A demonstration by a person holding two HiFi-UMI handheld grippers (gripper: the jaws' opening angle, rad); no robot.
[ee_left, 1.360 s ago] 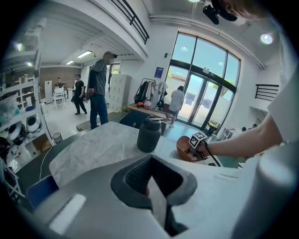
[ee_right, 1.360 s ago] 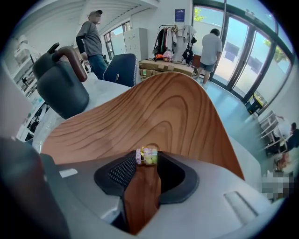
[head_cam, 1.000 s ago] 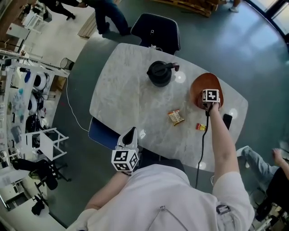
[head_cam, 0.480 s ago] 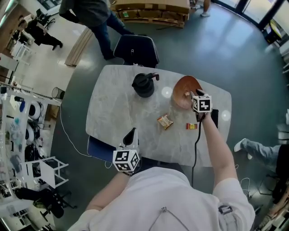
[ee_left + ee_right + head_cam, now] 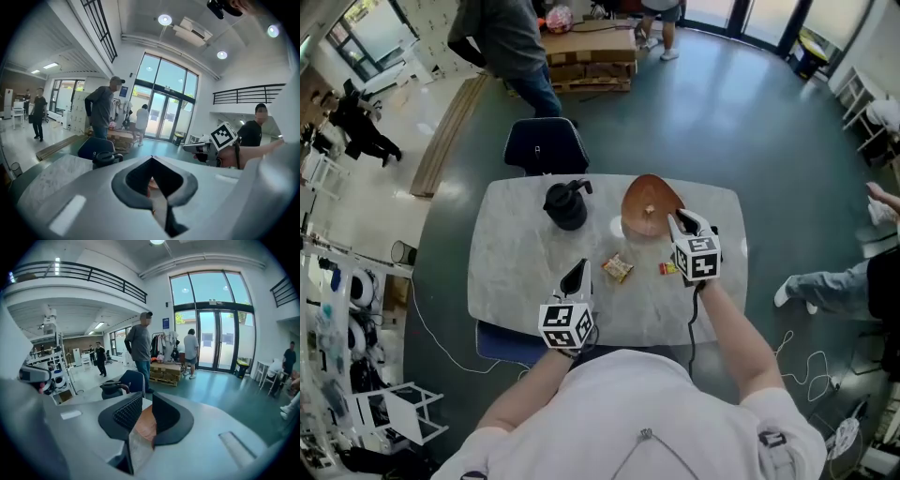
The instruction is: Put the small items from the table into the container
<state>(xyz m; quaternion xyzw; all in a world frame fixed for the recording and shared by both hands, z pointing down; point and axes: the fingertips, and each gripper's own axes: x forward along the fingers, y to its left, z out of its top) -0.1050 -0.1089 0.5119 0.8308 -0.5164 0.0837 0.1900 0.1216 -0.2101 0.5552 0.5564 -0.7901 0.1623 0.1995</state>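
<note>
A brown bowl [image 5: 647, 204] sits at the far middle of the marble table [image 5: 516, 272]. A snack packet [image 5: 617, 268] and a small red item [image 5: 667, 269] lie in front of it. My right gripper [image 5: 679, 223] hangs in the air by the bowl's right edge. Its jaws are closing with nothing between them, and the bowl [image 5: 143, 425] shows through the gap in the right gripper [image 5: 146, 399]. My left gripper [image 5: 575, 277] hovers over the table's near edge, left of the packet. The left gripper [image 5: 151, 159] has its tips together and empty.
A black kettle [image 5: 566, 204] stands left of the bowl. A dark blue chair [image 5: 546, 145] is behind the table and another [image 5: 502, 342] is at its near left. People stand by cardboard boxes on a pallet [image 5: 586, 56] farther back.
Both grippers have risen. The right one lifted away from the bowl's near side and its jaws have narrowed. The head view now sits higher and takes in the whole table.
</note>
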